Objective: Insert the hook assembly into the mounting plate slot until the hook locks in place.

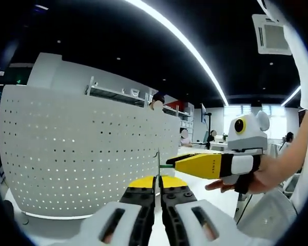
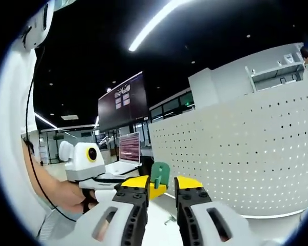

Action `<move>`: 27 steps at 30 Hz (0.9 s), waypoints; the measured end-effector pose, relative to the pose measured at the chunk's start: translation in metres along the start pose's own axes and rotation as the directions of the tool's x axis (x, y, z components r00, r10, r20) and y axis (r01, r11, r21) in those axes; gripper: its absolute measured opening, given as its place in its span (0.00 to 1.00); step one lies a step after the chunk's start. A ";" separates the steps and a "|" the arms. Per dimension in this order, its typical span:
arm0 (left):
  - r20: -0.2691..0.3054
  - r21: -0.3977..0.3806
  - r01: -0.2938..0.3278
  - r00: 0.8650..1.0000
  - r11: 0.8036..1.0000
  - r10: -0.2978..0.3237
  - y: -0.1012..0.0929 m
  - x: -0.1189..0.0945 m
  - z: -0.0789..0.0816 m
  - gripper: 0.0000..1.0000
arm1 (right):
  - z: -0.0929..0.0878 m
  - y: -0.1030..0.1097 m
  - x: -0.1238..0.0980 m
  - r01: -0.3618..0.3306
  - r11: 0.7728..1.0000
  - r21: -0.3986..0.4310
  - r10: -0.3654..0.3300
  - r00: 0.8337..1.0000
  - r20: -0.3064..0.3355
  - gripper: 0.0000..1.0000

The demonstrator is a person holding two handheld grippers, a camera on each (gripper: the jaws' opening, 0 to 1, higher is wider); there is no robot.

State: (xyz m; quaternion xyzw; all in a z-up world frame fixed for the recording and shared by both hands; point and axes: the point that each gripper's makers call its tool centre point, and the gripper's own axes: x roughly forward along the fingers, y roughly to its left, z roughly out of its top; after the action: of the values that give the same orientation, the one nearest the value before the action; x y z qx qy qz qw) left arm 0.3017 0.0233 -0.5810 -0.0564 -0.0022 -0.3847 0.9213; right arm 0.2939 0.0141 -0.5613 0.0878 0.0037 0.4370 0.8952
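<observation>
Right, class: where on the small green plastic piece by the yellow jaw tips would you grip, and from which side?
Probably across its broad flat faces: the small green plastic piece stands upright, so they suit the right tongs. Come from the side away from the white perforated panel, leaving its panel-facing side free for insertion.

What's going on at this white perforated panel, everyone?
A person holds a two-jaw gripper in each hand before the curved white perforated panel. The left gripper, jaws nearly together, pinches a thin metal hook piece. The right gripper reaches in toward it, apparently touching. In the right gripper view, a green plastic part sits beyond its open jaws.
</observation>
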 end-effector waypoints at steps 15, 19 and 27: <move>0.003 0.012 -0.014 1.000 1.000 0.013 0.002 -0.003 0.004 0.02 | -0.005 0.004 0.013 -0.012 0.999 0.046 0.012 1.000 -0.012 0.08; 0.008 0.003 -0.019 1.000 1.000 0.019 0.003 -0.001 0.006 0.02 | -0.002 0.007 0.013 -0.014 0.999 0.045 0.014 1.000 -0.001 0.04; 0.015 0.028 -0.019 1.000 0.999 0.018 0.000 0.002 0.008 0.02 | 0.003 0.003 0.011 0.020 0.999 0.028 -0.020 1.000 0.018 0.03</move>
State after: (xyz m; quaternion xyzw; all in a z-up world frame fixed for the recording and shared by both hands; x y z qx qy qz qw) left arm 0.3032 0.0232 -0.5727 -0.0462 -0.0141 -0.3757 0.9255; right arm 0.2986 0.0237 -0.5575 0.1043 0.0026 0.4271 0.8981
